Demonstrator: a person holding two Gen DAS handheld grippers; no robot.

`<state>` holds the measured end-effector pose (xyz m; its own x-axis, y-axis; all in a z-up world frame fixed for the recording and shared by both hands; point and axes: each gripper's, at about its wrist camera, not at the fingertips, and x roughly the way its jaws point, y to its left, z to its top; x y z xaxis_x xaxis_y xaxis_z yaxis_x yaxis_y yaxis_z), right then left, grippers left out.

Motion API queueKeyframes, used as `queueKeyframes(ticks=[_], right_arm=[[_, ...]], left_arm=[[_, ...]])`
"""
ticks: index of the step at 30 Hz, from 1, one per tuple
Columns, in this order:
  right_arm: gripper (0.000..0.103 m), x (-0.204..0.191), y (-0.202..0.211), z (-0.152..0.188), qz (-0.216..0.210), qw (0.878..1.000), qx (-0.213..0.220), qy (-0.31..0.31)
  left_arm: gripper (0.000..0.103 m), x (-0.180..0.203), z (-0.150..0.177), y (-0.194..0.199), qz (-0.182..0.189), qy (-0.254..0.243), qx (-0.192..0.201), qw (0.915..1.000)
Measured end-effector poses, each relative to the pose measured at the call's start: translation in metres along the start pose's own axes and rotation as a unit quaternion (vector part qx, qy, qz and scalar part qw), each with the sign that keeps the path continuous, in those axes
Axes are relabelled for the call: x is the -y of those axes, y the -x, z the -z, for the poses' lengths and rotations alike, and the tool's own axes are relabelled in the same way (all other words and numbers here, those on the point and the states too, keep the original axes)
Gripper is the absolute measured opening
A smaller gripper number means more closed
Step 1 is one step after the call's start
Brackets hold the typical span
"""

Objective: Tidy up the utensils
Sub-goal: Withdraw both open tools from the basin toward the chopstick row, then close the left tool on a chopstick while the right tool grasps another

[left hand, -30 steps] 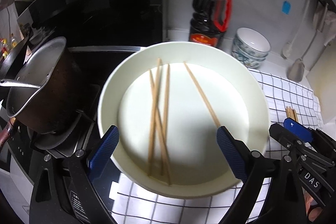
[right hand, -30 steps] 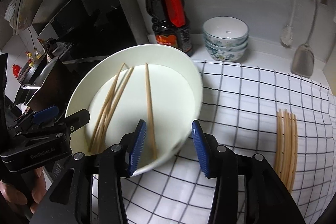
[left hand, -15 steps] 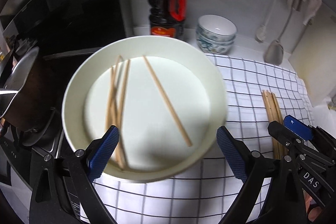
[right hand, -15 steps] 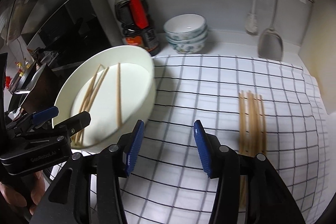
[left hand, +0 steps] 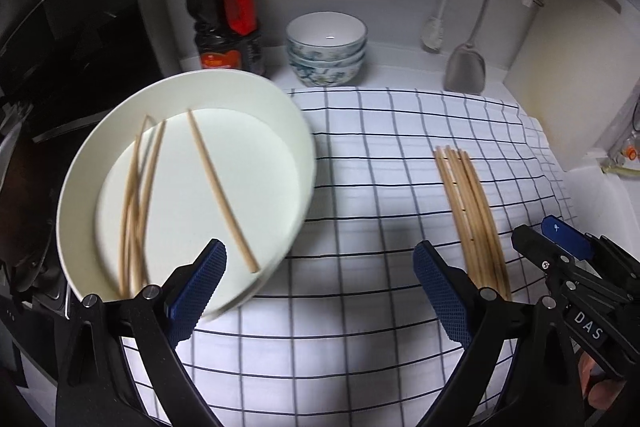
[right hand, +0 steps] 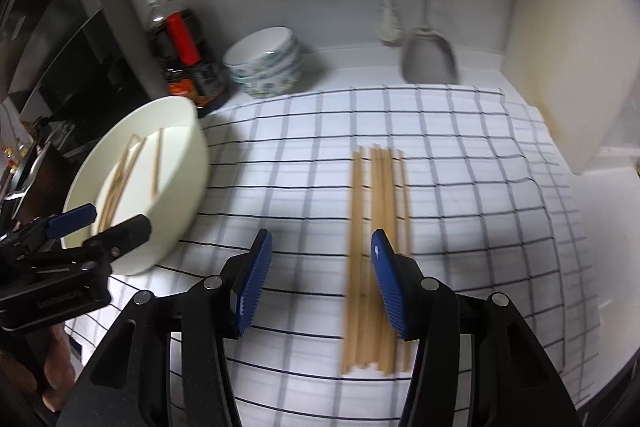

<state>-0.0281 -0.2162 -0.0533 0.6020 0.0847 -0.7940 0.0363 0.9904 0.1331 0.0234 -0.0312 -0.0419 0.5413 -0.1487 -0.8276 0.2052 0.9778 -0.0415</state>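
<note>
Left wrist view: part-sorted, by the look of it. Shows a row of chopsticks [left hand: 472,211] laid side by side on the checked cloth [left hand: 360,167], ends roughly level, well apart from the bowl [left hand: 280,115]. Leaves about four loose chopsticks [left hand: 218,187] in that bowl: three crossed in a tangle on its left side, one lying alone on a slant. Finds the bowl at the cloth's left edge, next to the stove.

Left gripper [left hand: 320,251]: jaws wide apart, clamped on nothing, one finger just above the bowl's near rim, without a clear touch. Right gripper [right hand: 320,239]: jaws partly apart and just been opening, nothing pinched between them, hovering over the near end of the row on the cloth.

Judged from this: roughly over half done, perhaps six sticks out and lined up. Remaining: lifting the last few out of the bowl, laying them beside the row, squaring the ends. Cannot tell whether a holder awaits them.
</note>
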Motion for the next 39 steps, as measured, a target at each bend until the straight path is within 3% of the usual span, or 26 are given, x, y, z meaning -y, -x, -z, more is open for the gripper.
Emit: queueKeyframes(ticks=[17, 26, 39], right_arm=[[0.049, 0.082, -0.041, 0.030, 0.044, 0.998, -0.034, -0.024], [0.049, 0.085, -0.070, 0.033, 0.037, 0.998, -0.042, -0.006], [0.049, 0.076, -0.083, 0.034, 0.045, 0.998, -0.038, 0.033]], left_arm=[[0.094, 0.073, 0.011, -0.056, 0.016, -0.032, -0.025, 0.9991], [0.094, 0.084, 0.018, -0.087, 0.008, -0.029, -0.041, 0.9987], [0.094, 0.086, 0.018, -0.100, 0.006, -0.022, -0.043, 0.9988]])
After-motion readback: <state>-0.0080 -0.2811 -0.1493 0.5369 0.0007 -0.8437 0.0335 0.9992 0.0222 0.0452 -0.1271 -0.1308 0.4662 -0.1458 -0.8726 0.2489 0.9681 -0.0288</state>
